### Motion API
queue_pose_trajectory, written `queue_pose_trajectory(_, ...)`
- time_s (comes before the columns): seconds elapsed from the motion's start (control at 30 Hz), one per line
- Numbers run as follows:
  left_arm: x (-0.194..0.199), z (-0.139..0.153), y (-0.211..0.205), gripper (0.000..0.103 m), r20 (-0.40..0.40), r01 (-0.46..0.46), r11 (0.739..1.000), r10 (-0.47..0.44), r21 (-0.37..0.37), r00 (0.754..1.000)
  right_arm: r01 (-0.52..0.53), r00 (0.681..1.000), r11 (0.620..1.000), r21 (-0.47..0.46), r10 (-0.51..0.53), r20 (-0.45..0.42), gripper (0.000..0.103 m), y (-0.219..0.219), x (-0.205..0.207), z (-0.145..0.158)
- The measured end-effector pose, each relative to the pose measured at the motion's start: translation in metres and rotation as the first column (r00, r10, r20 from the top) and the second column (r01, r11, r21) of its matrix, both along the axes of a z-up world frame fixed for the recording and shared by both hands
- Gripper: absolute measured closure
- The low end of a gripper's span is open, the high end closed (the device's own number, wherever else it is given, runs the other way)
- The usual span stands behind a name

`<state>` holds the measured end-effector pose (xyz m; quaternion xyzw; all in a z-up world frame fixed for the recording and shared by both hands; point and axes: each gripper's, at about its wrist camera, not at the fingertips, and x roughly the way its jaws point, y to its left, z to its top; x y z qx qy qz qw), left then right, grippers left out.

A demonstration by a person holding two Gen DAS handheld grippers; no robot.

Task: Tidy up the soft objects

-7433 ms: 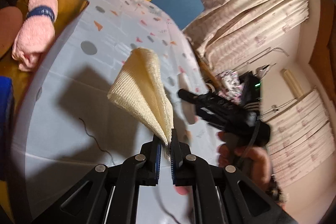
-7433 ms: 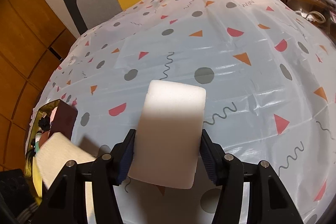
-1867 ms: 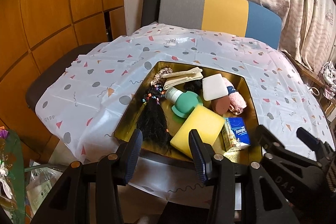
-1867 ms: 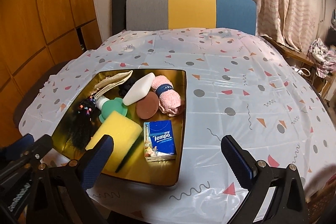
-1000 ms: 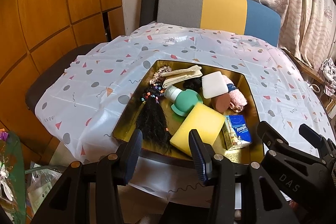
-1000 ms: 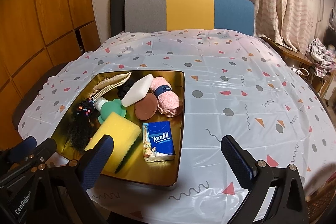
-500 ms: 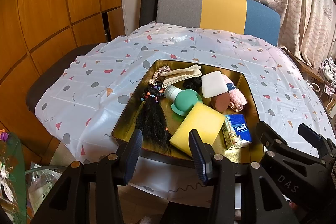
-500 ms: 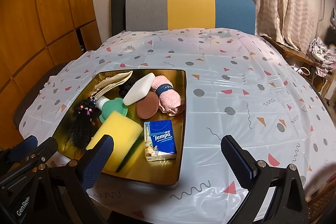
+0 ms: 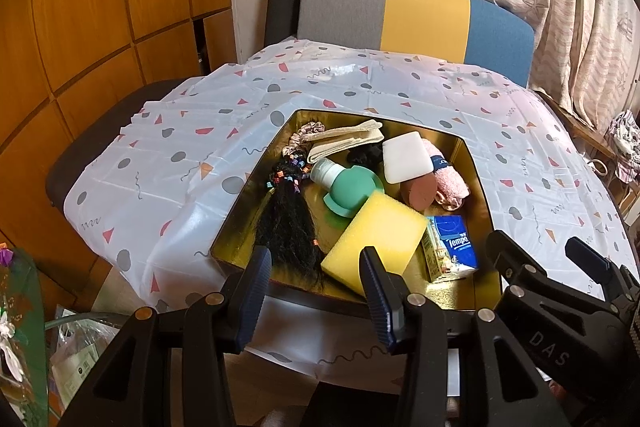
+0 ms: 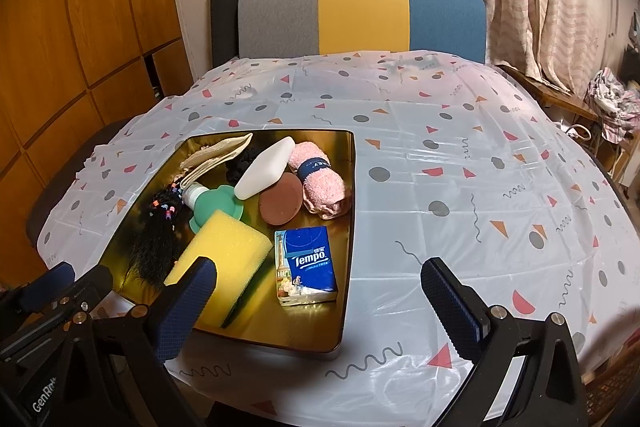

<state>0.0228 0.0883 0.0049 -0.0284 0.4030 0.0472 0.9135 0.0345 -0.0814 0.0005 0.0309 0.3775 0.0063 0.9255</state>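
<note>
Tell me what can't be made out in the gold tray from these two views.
- Black fluffy item: mostly hidden behind the white foam block, both views.
- Gold tray near-left corner: covered by the right tool finger in the right view.
- Blue Tempo tissue pack: small print too small.

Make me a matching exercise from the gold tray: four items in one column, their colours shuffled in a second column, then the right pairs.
Items
1. big sponge
2. rolled towel
3. tissue pack
4. round pad

Colours
A. blue
B. brown
C. yellow
D. pink

All four lie inside the gold tray on the patterned tablecloth.

Pairs: 1-C, 2-D, 3-A, 4-B
</note>
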Motion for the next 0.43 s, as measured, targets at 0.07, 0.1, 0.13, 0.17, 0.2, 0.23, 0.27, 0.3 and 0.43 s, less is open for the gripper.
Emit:
queue_pose_trajectory(0.07, -0.0003, -0.0003, -0.0002, 0.057, 0.002, -0.002, 1.000, 0.002, 0.001, 1.000, -0.001, 1.000, 1.000, -0.001, 0.001, -0.001, 0.000, 0.0006, 0.0005, -0.0002)
queue_pose_trajectory(0.1, -0.0004, -0.0003, -0.0002, 0.057, 0.003, -0.003, 1.000, 0.003, 0.004, 1.000, -0.001, 1.000, 1.000, -0.001, 0.001, -0.001, 0.000, 0.0011, 0.0004, -0.0001)
queue_pose_trajectory(0.13, -0.0005, -0.0007, -0.0006, 0.057, 0.003, -0.003, 1.000, 0.003, 0.007, 1.000, -0.002, 1.000, 1.000, -0.001, 0.002, -0.001, 0.000, 0.0016, 0.0003, -0.0001)
queue_pose_trajectory(0.17, -0.0005, -0.0008, -0.0007, 0.057, 0.004, -0.003, 1.000, 0.003, 0.010, 1.000, -0.002, 1.000, 1.000, -0.001, 0.002, -0.001, 0.000, 0.0017, 0.0002, -0.0001)
queue_pose_trajectory(0.2, -0.0004, -0.0010, -0.0009, 0.057, 0.004, -0.003, 1.000, 0.003, 0.013, 1.000, -0.001, 1.000, 1.000, -0.001, 0.001, -0.001, 0.000, 0.0020, 0.0002, -0.0001)
queue_pose_trajectory(0.23, -0.0008, -0.0010, -0.0012, 0.057, 0.005, -0.004, 1.000, 0.004, 0.016, 1.000, -0.001, 1.000, 1.000, -0.001, 0.001, -0.001, 0.000, 0.0023, 0.0000, -0.0004)
queue_pose_trajectory(0.27, -0.0012, -0.0012, -0.0013, 0.057, 0.006, -0.006, 1.000, 0.006, 0.020, 1.000, -0.002, 1.000, 1.000, -0.001, 0.002, -0.002, 0.000, 0.0018, 0.0003, -0.0002)
queue_pose_trajectory(0.3, -0.0013, -0.0013, -0.0013, 0.057, 0.009, -0.011, 1.000, 0.011, 0.028, 1.000, -0.002, 1.000, 1.000, 0.000, 0.002, -0.004, 0.000, 0.0022, 0.0002, -0.0005)
queue_pose_trajectory(0.43, -0.0009, -0.0016, -0.0009, 0.057, 0.009, -0.011, 1.000, 0.011, 0.026, 1.000, -0.002, 1.000, 1.000, 0.006, 0.002, -0.011, 0.000, 0.0011, 0.0011, -0.0012)
